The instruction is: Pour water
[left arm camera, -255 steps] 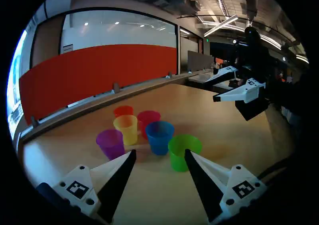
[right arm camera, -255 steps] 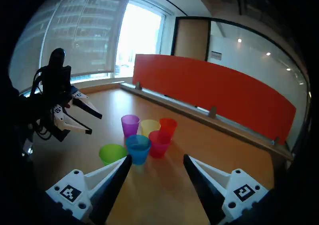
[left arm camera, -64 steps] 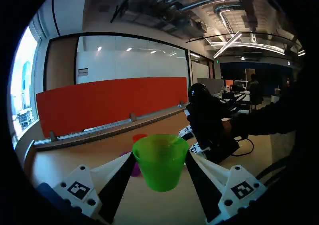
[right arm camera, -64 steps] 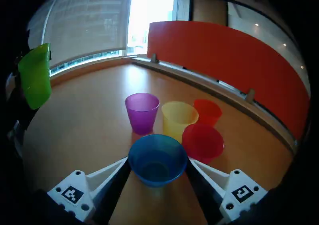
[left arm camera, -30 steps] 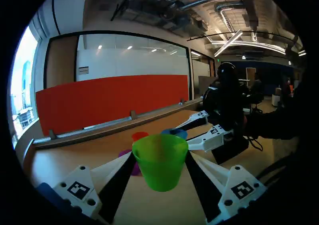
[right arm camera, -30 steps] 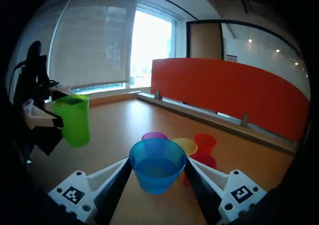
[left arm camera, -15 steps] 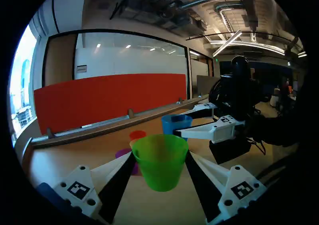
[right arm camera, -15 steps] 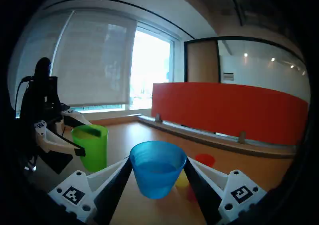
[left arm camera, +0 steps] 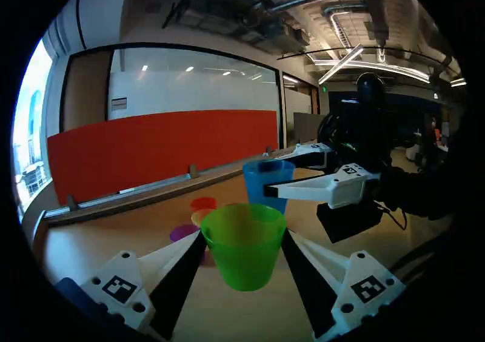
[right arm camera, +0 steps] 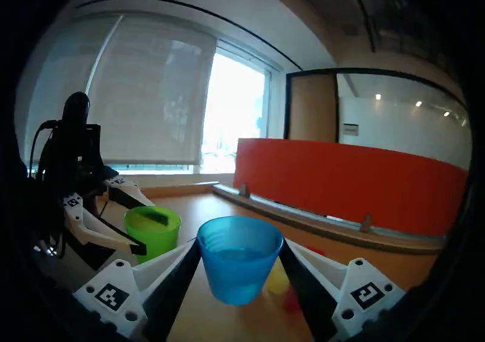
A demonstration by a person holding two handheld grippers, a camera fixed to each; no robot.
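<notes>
The blue cup (right arm camera: 240, 260) has risen since half a second ago and has come closer to the green cup (left arm camera: 244, 254); in the left gripper view its rim now stands above the green rim, just behind it. It is translucent and upright, with water showing inside, and it is held in the air over the tabletop (left arm camera: 121, 233), pressed between both fingers of the right hand-held gripper (right arm camera: 240, 245). The left hand-held gripper (left arm camera: 244, 236) clamps the green cup in the same way. Red (left arm camera: 203, 203), yellow (left arm camera: 202, 217) and purple (left arm camera: 182, 231) cups stand on the tabletop behind. The fingers carry black-and-white square markers (left arm camera: 117, 287); a wall sign (left arm camera: 119, 103) is too small to read.
</notes>
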